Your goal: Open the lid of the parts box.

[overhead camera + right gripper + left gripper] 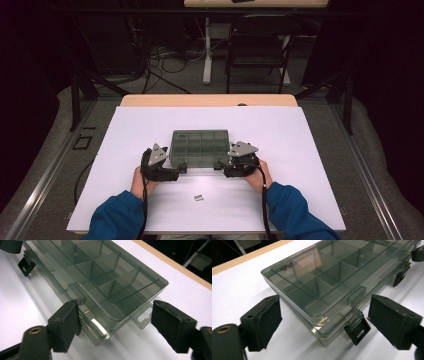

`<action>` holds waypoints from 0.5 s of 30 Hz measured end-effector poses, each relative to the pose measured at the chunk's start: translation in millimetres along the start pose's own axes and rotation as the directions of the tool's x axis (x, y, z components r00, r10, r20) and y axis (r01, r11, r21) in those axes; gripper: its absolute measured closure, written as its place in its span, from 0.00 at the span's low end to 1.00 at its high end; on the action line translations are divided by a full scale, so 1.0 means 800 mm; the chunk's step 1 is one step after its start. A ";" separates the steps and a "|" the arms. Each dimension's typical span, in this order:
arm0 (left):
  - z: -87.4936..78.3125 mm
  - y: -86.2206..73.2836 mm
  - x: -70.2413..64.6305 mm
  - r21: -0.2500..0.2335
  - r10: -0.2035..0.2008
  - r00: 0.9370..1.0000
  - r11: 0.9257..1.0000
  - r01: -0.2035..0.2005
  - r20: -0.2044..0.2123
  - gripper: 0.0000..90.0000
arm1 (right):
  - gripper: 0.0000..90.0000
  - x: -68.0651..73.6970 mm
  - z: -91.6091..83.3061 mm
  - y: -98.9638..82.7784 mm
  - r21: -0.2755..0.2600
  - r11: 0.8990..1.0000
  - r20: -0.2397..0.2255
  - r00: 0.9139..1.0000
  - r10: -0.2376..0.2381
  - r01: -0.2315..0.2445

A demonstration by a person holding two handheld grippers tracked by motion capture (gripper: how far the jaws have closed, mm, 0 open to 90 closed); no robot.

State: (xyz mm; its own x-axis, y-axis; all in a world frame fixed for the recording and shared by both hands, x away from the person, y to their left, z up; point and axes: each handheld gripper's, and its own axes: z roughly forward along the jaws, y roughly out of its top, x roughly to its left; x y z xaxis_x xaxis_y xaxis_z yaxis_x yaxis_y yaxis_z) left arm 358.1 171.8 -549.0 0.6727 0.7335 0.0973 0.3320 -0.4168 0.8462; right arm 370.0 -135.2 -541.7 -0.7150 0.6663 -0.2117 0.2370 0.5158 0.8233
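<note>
White board (300, 150) covers most of a wooden desk (150, 101), whose bare far edge shows beyond it. Near the middle of the board, slightly toward the person's edge, lies a smoke-grey clear plastic organiser box (200, 148), lid closed, with 2 rows of divided compartments that look empty. The person's forearms in blue sleeves (117, 217) come in from the near edge, 1 at each front corner of the box. The left gripper (322, 322) has its jaws wide apart around the box's front left corner, no pad pressing on the plastic; a black latch (357, 331) sits just inside the right-hand pad, flipped down. The right gripper (115, 322) also stands open around the front right corner; its left pad lies against or just beside the front wall near a clear hinge tab, and its right pad is clear of the box beside a hanging tab (144, 317). Both grippers seem placed to steady the box or work its 2 front latches; the second latch (25, 265) shows farther along the front. A small dark metal piece (199, 197) lies on the board near the person's edge, well apart from the box. Beyond the desk stand a dark chair (260, 47) and loose cables (167, 60) on the floor. Nothing blocks either gripper.
</note>
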 end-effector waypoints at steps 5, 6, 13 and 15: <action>0.001 0.000 0.000 -0.003 0.007 1.000 1.000 -0.007 0.000 0.17 | 0.32 0.001 -0.001 0.001 -0.015 1.000 0.003 1.000 -0.007 0.007; 0.001 0.000 0.000 -0.004 0.009 1.000 1.000 -0.009 0.001 0.19 | 0.35 0.001 -0.002 0.001 -0.025 1.000 0.005 1.000 -0.008 0.009; 0.000 0.002 0.000 -0.018 0.012 1.000 1.000 -0.012 -0.013 0.26 | 0.39 0.001 -0.003 0.002 -0.043 0.999 0.016 1.000 -0.016 0.017; -0.001 0.002 0.001 -0.026 0.016 1.000 1.000 -0.017 -0.020 0.27 | 0.40 0.001 -0.003 0.003 -0.045 0.999 0.021 1.000 -0.021 0.022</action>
State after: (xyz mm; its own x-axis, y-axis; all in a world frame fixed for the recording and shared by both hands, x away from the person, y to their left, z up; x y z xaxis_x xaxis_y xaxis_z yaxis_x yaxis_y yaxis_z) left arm 358.9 172.5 -547.0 0.6646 0.7373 0.1214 0.3038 -0.4151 0.8576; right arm 368.3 -134.8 -538.8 -0.7061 0.6661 -0.2401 0.1910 0.5058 0.8412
